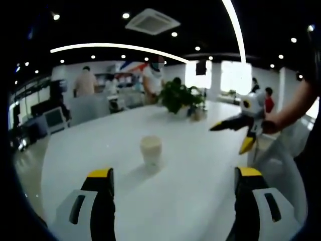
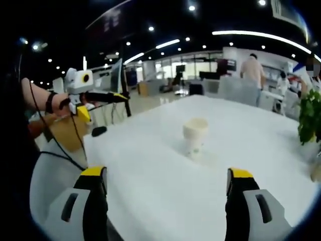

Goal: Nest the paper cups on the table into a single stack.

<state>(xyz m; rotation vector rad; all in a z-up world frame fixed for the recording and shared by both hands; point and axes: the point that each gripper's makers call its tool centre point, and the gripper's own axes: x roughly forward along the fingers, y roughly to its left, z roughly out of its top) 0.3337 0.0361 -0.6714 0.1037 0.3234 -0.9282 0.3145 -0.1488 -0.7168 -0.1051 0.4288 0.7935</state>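
A pale paper cup [image 1: 151,149] stands upright on the white table [image 1: 190,196], ahead of my left gripper [image 1: 174,174], whose jaws are wide apart with nothing between them. The same paper cup [image 2: 194,135] appears in the right gripper view, ahead of my right gripper [image 2: 167,174], also open and empty. The right gripper [image 1: 235,134] enters the left gripper view from the right, held in a hand above the table edge, jaws apart. The left gripper [image 2: 103,104] shows at the left of the right gripper view, held by a hand.
A potted green plant [image 1: 178,97] sits at the far end of the table; its leaves [image 2: 310,118] show at the right edge. People stand in the background near desks and monitors. A chair [image 2: 65,131] stands beside the table's left edge.
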